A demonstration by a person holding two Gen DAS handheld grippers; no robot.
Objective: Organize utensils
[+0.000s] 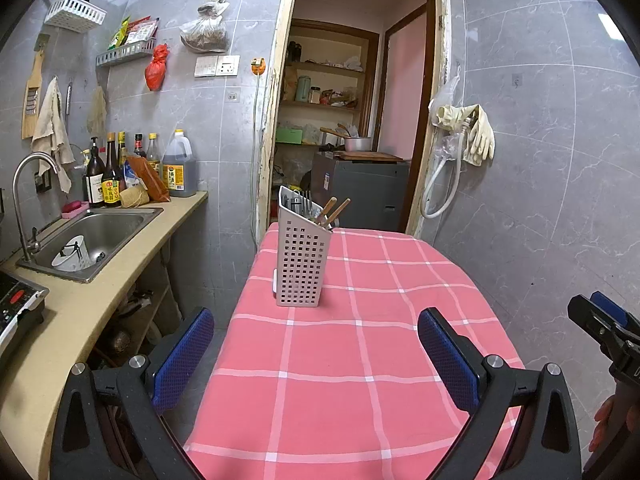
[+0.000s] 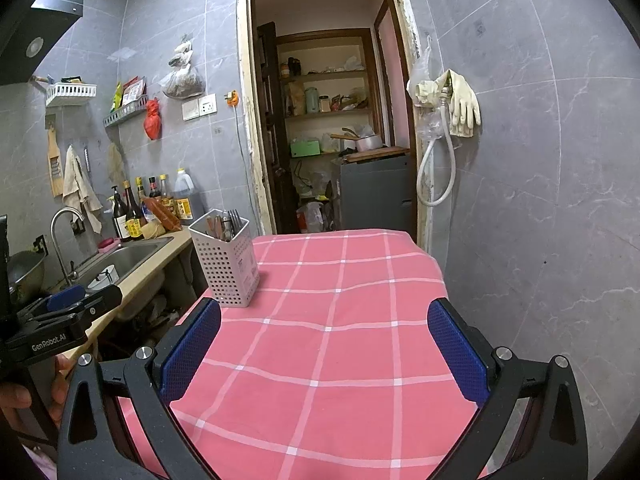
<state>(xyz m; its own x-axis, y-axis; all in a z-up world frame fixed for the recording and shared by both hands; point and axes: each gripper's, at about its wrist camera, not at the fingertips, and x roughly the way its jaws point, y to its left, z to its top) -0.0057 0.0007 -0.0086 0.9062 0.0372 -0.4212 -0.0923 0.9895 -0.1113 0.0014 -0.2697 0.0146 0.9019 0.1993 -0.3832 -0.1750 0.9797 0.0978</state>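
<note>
A white perforated utensil holder [image 1: 300, 260] stands upright on the pink checked tablecloth [image 1: 360, 360], near its far left side. Forks [image 1: 302, 199] and wooden handles [image 1: 334, 210] stick out of its top. It also shows in the right wrist view [image 2: 227, 258], with utensils [image 2: 226, 222] inside. My left gripper [image 1: 316, 344] is open and empty, held above the near part of the table, well short of the holder. My right gripper [image 2: 324, 340] is open and empty over the table, to the right of the holder. Each gripper shows at the edge of the other's view.
A counter with a steel sink [image 1: 96, 236], a tap [image 1: 28, 200] and several bottles [image 1: 120, 176] runs along the left. A doorway [image 1: 352, 120] with shelves and a grey cabinet [image 1: 360, 188] is behind the table. Tiled wall with hanging gloves [image 1: 476, 132] is on the right.
</note>
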